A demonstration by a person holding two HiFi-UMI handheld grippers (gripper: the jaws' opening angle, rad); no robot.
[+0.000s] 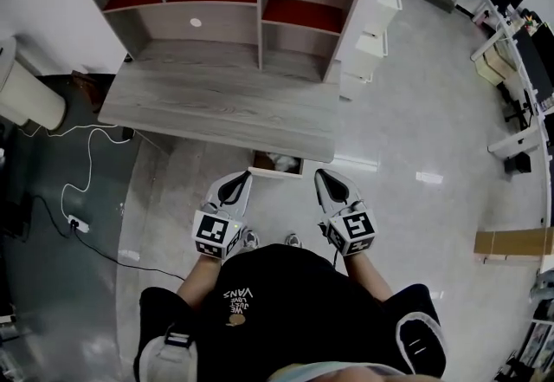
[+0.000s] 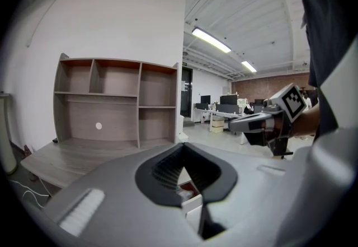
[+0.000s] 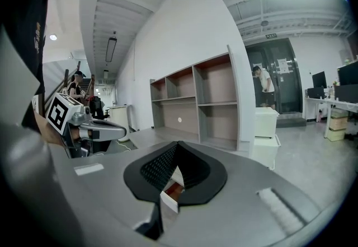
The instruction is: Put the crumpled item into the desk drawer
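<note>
A grey wooden desk (image 1: 216,107) with a shelf unit on top stands in front of me. Its drawer (image 1: 276,166) is pulled out a little under the front edge, and a white crumpled item (image 1: 283,162) lies inside it. My left gripper (image 1: 245,175) and right gripper (image 1: 319,173) hover side by side just short of the drawer, both shut with nothing in them. In the left gripper view the shut jaws (image 2: 182,150) frame the drawer's white front (image 2: 189,200). The right gripper view shows the same through its shut jaws (image 3: 177,146), with the drawer (image 3: 169,194) below.
A white cabinet stack (image 1: 374,35) stands right of the desk and a white cylinder bin (image 1: 31,96) to its left. A cable runs to a power strip (image 1: 76,222) on the floor. A cardboard box (image 1: 512,242) and office desks (image 1: 519,47) are far right.
</note>
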